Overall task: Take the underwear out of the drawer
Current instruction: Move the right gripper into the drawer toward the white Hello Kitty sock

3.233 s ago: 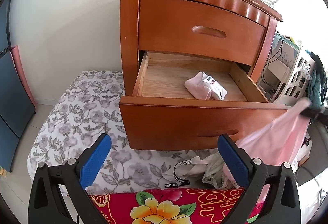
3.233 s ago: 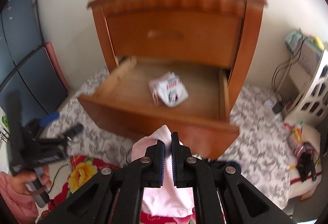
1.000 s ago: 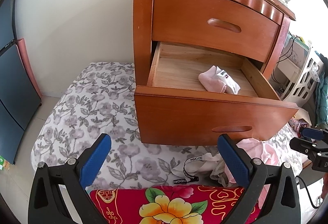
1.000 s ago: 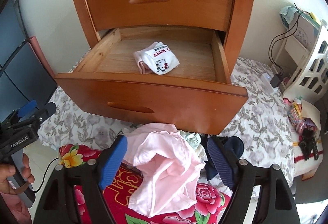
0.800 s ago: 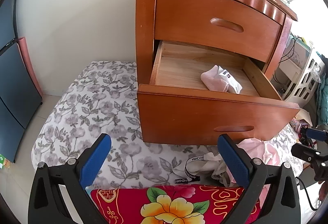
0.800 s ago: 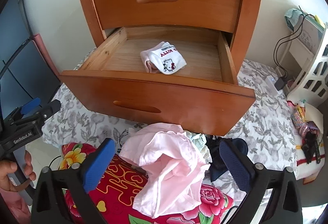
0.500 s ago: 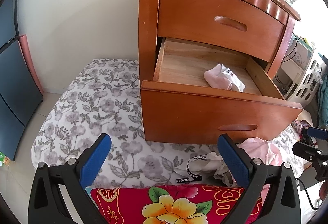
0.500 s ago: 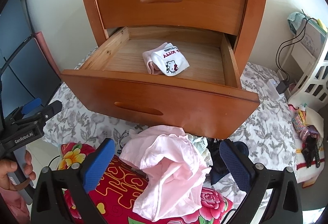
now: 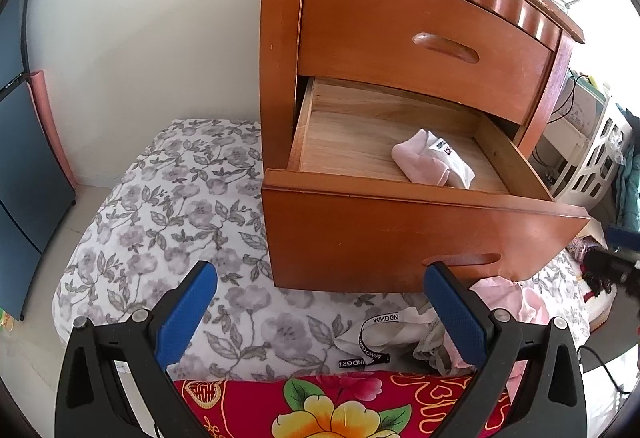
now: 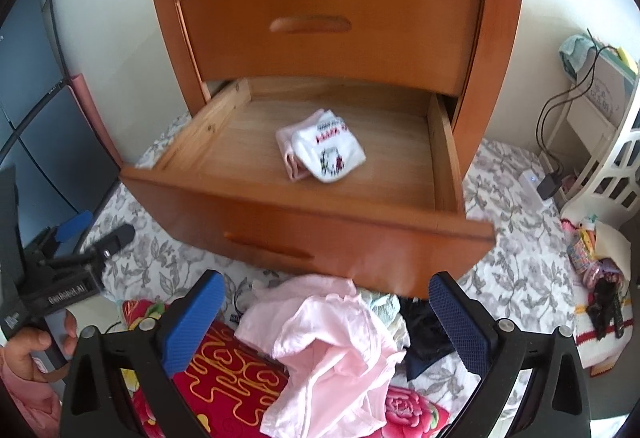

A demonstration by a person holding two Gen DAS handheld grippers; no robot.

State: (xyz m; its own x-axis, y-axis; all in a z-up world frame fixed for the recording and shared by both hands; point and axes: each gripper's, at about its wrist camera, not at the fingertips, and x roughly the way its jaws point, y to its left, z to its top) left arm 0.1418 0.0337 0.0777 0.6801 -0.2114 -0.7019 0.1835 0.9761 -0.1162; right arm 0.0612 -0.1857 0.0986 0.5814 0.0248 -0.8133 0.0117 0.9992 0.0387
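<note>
Floral-print bedspread (image 9: 168, 205) under wooden nightstand (image 9: 360, 5). Lower drawer (image 10: 304, 234) pulled out; upper drawer shut. Folded white-and-pink underwear (image 10: 320, 151) on drawer floor, right of middle, clear of walls. Loose pile on bedspread before drawer front: pink garment (image 10: 336, 342) on top, dark garment (image 10: 424, 334) beside, red floral cloth (image 9: 340, 410) beneath. Right gripper (image 10: 326, 322) spread wide above pink garment, pinching nothing. Left gripper (image 9: 320, 312) likewise spread wide, empty, over bedspread. Hand (image 10: 32, 346) on left gripper handle.
</note>
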